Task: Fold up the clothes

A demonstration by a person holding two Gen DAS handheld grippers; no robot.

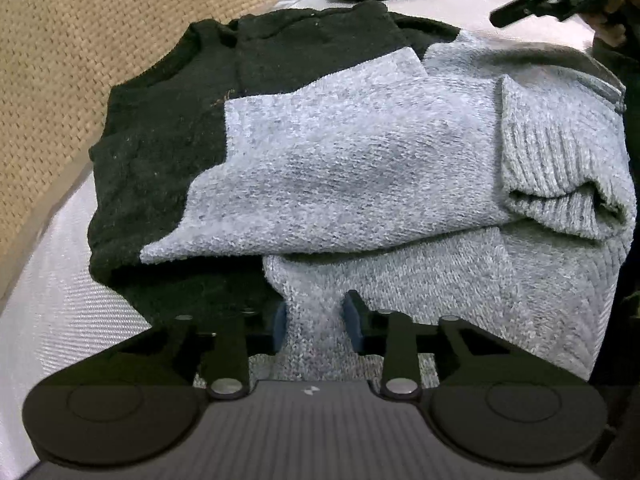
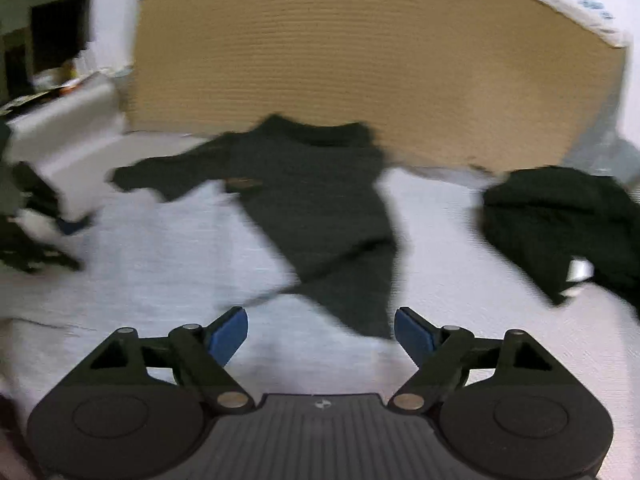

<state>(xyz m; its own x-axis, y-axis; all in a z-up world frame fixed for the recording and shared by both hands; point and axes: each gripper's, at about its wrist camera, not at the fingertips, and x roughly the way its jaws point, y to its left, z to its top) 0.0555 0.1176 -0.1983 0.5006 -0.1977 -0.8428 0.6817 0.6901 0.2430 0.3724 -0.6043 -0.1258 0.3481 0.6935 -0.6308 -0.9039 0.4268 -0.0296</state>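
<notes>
Left wrist view: left tongs [image 1: 316,316] clamped on a ridge of the grey-and-black sweater [image 1: 360,152], which lies half-folded on the white bed [image 1: 60,312] beside a tan woven headboard [image 1: 60,40]. Right wrist view, blurred: right tongs [image 2: 320,334] apart, nothing between them, above the sweater's black part. Another black garment [image 2: 560,224] lies apart on the bed.

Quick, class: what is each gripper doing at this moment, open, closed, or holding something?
Left gripper: closed on a fold of the grey sweater.
Right gripper: open, holding nothing.
</notes>
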